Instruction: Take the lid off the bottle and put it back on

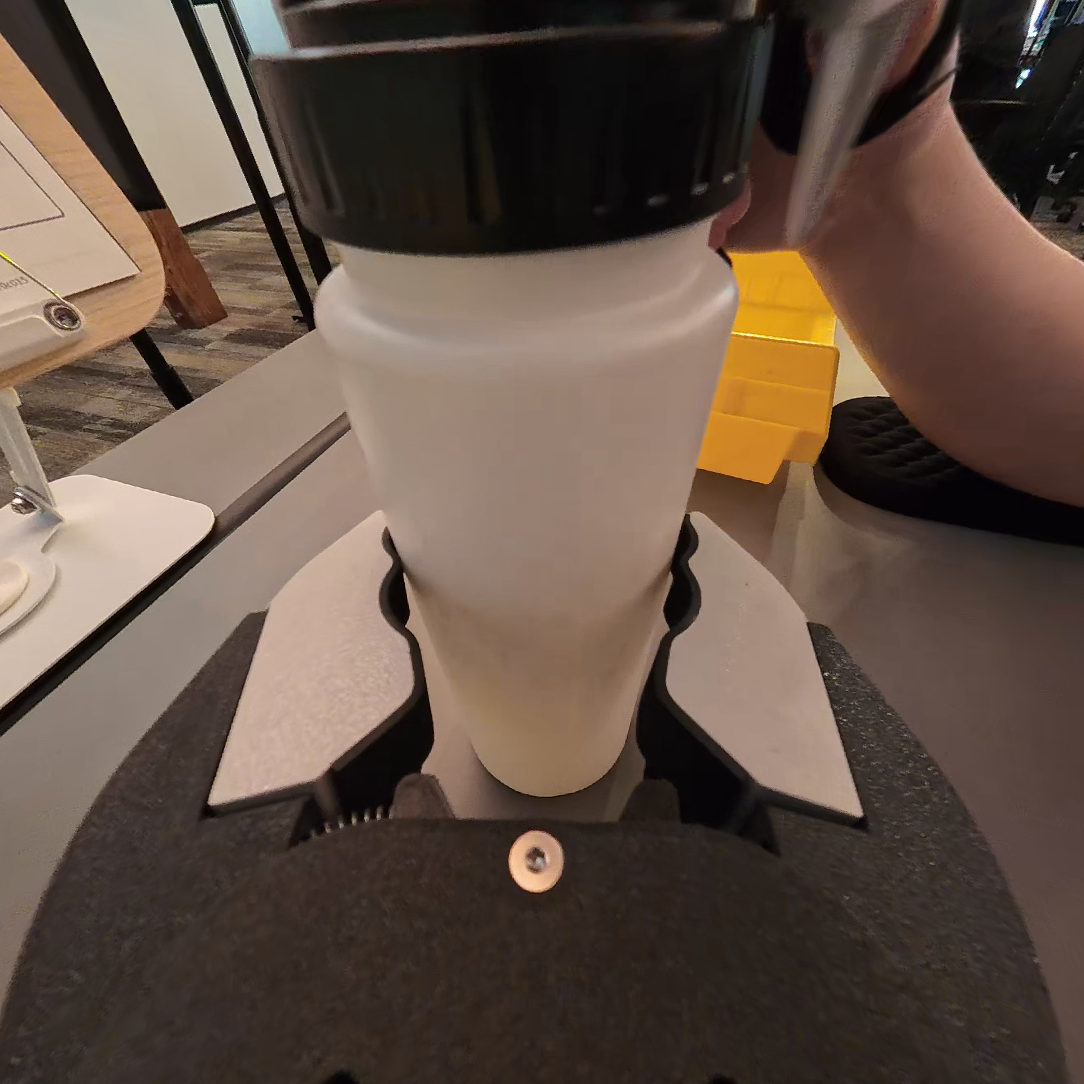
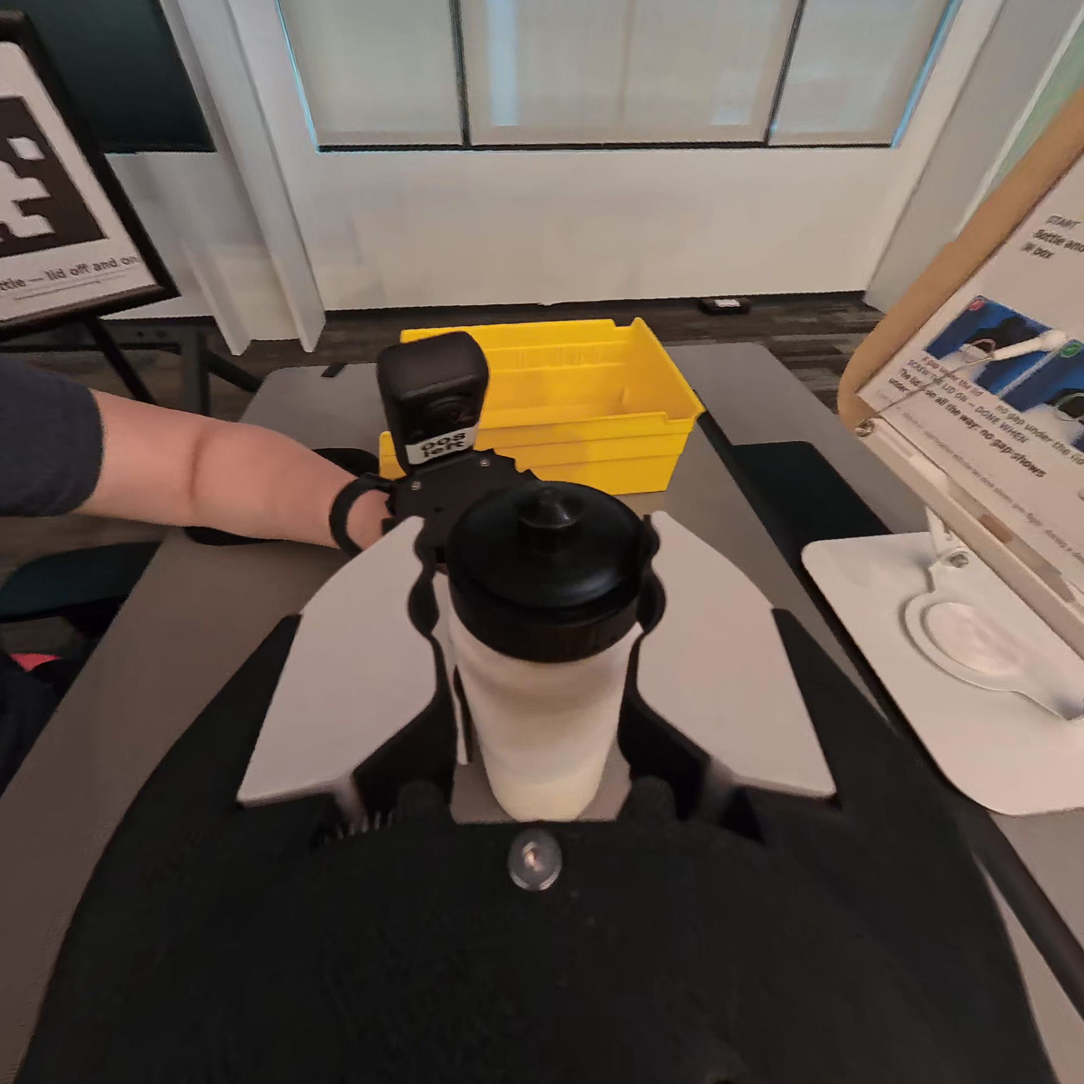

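The upright white translucent plastic bottle (image 1: 528, 469) stands on the grey worktop (image 1: 880, 616), its body clamped by the left hand-held gripper (image 1: 537, 592), while the right hand-held gripper (image 2: 542, 578) closes around its black ribbed screw lid (image 2: 545, 581) from above.

Matt white plastic bottle (image 1: 528, 469), ribbed glossy black lid (image 1: 516, 146), yellow plastic bin (image 2: 586, 410).
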`<action>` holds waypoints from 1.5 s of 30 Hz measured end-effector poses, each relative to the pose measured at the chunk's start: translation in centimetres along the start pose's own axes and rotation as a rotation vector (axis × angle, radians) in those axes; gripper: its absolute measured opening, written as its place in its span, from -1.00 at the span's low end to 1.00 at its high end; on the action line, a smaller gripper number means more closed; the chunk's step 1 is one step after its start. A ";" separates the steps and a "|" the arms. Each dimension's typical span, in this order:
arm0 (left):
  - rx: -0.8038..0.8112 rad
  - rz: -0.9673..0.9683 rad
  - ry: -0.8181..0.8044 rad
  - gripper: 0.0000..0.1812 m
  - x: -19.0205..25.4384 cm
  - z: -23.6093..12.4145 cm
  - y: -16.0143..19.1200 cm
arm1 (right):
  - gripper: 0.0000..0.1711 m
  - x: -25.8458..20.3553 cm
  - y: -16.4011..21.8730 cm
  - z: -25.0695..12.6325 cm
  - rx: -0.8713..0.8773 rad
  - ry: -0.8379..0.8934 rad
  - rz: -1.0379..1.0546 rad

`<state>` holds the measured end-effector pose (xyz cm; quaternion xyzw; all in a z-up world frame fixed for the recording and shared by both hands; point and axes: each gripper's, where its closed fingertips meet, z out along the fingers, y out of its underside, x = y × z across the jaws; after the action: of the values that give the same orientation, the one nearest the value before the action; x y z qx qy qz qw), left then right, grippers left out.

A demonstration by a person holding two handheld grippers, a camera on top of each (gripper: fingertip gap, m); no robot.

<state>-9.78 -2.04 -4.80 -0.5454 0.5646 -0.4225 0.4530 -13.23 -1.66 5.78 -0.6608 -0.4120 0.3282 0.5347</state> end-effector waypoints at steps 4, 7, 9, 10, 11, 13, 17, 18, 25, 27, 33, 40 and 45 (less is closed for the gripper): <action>-0.015 -0.008 -0.042 -0.03 -0.3 0.1 0.0 | -0.27 0.5 0.1 0.0 -0.032 0.070 -0.014; -0.034 -0.036 -0.114 -0.03 -1.1 0.1 0.1 | -0.27 1.2 0.0 0.3 -0.051 0.151 0.014; -0.053 -0.055 -0.186 -0.03 -1.8 0.0 0.2 | -0.28 1.9 -0.1 0.7 -0.044 0.238 0.058; -0.060 -0.066 -0.218 -0.03 -2.2 -0.1 0.3 | -0.31 2.3 -0.2 0.9 -0.024 0.295 0.085; -0.066 -0.074 -0.245 -0.04 -2.4 -0.2 0.3 | -0.33 2.7 -0.3 1.1 0.005 0.356 0.119; -0.072 -0.076 -0.271 -0.03 -2.5 -0.3 0.3 | -0.39 3.2 -0.5 1.3 0.064 0.467 0.128; -0.058 -0.049 -0.232 -0.04 -2.3 -0.1 0.2 | -0.29 2.9 -0.6 1.5 0.008 0.441 0.033; -0.054 -0.050 -0.221 -0.03 -2.2 0.0 0.2 | -0.18 2.8 -0.7 1.2 0.009 0.410 0.041; -0.031 -0.040 -0.124 -0.04 -1.3 0.2 0.1 | -0.13 1.0 -0.7 -0.2 0.029 0.079 0.126; -0.026 -0.041 -0.094 -0.04 -0.9 0.2 0.1 | -0.13 0.9 -0.4 -0.2 0.024 0.058 0.098; -0.030 -0.023 -0.049 -0.04 -0.3 0.3 0.0 | -0.20 0.9 0.3 0.0 -0.025 0.079 0.037; -0.065 -0.021 -0.084 -0.03 -0.4 0.3 0.1 | -0.21 0.9 0.4 0.0 -0.032 0.092 0.012; -0.097 -0.089 -0.179 -0.03 -1.4 0.1 0.3 | -0.21 1.9 0.3 0.6 -0.058 0.242 0.053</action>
<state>-9.71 -0.63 -5.04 -0.6268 0.5170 -0.3637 0.4555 -12.79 0.30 5.37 -0.7215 -0.3359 0.2481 0.5524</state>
